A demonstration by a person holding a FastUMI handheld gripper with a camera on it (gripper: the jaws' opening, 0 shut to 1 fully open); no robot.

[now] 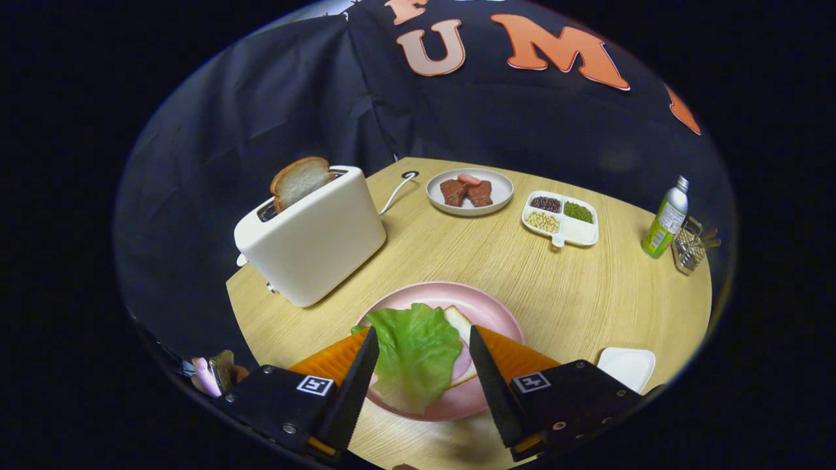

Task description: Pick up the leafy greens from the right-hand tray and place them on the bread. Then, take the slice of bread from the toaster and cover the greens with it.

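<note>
Round wooden table [588, 300] against black cloth; gripper [423, 349] open above pink plate [496, 313], greens on bread.

Fingers spread apart, pressing on nothing; lettuce leaf [415, 349] lies between them, draped over bread slice [460, 323] on the plate. Whether the fingertips touch the leaf: cannot tell. Toaster [313, 238] stands beyond the fingers to the left, second slice [299, 181] sticking up out of its slot, cord [398, 189] trailing behind. Farther back: white plate [499, 196] with meat pieces [467, 191], then divided dish [581, 232] holding beans and seeds. Green bottle [666, 222] and wire basket [689, 248] near the table's far right rim. Small white tray [627, 365] just beside the right finger.
</note>
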